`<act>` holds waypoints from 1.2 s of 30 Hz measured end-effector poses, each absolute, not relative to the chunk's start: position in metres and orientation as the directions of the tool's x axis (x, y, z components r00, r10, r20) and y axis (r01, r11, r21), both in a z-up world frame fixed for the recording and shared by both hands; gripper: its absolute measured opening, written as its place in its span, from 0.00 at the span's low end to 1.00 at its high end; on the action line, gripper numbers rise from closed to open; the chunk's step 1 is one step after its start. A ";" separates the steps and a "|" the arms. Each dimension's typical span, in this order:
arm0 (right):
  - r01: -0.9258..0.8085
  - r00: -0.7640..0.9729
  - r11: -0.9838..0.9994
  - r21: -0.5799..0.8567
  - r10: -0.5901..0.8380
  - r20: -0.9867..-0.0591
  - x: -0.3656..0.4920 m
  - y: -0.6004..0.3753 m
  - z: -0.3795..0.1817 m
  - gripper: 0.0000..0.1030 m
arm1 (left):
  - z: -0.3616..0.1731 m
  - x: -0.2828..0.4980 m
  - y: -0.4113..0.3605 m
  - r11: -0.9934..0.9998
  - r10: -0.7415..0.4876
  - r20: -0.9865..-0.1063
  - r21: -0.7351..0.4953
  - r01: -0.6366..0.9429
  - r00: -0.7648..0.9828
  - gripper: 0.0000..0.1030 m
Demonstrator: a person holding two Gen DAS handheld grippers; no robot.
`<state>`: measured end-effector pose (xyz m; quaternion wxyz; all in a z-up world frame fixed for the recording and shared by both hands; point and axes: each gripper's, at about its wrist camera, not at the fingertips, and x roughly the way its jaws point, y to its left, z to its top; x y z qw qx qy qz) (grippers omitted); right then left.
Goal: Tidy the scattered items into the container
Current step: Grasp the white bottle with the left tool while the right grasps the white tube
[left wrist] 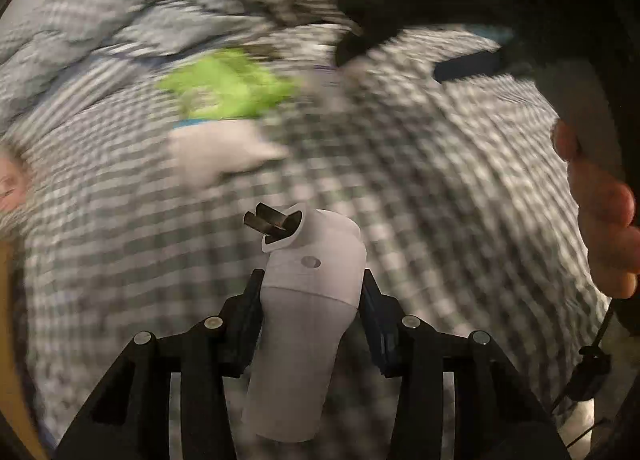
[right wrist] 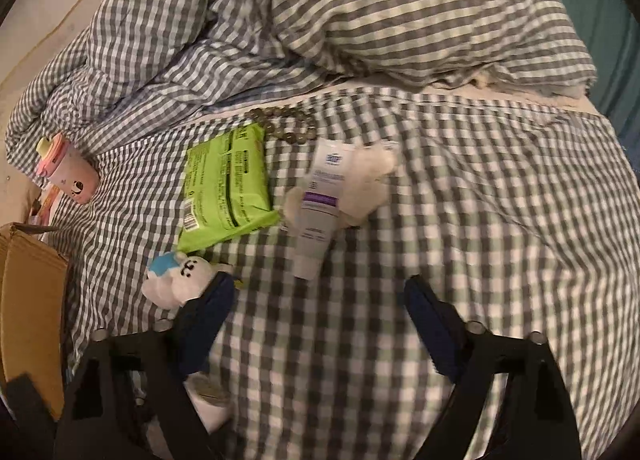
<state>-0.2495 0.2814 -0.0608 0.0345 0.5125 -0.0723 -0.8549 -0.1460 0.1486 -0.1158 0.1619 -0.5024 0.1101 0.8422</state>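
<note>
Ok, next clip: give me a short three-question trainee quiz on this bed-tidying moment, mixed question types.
1. True or false: the left gripper is shut on a white handheld device.
2. Multiple choice: what lies directly beside the green wipes pack on its far edge? A) a string of beads B) a spoon C) a remote
3. Fill in: the right gripper is ____ and holds nothing, with the white tube lying ahead of it on the checked bedding.

Key: 1 true; 2 A; 3 open
</note>
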 end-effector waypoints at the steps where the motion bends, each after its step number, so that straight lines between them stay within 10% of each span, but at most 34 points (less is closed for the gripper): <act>1: -0.010 -0.466 -0.986 0.167 -0.144 -0.873 -0.254 0.277 -0.064 0.75 | -0.113 -0.147 0.142 -0.936 0.113 -0.884 0.058 -0.348 -0.453 0.44; 6: -0.024 -0.428 -0.989 0.145 -0.121 -0.896 -0.275 0.265 -0.085 0.66 | -0.102 -0.154 0.107 -0.963 0.069 -0.882 0.062 -0.260 -0.467 0.44; 14: -0.063 -0.381 -0.986 0.156 -0.121 -0.917 -0.286 0.271 -0.111 0.23 | -0.106 -0.160 0.089 -0.971 0.075 -0.893 0.035 -0.236 -0.443 0.44; 36: -0.057 -0.464 -0.970 0.238 -0.186 -0.866 -0.128 0.299 -0.050 0.21 | -0.051 -0.102 0.084 -0.976 0.108 -0.846 0.009 -0.217 -0.522 0.44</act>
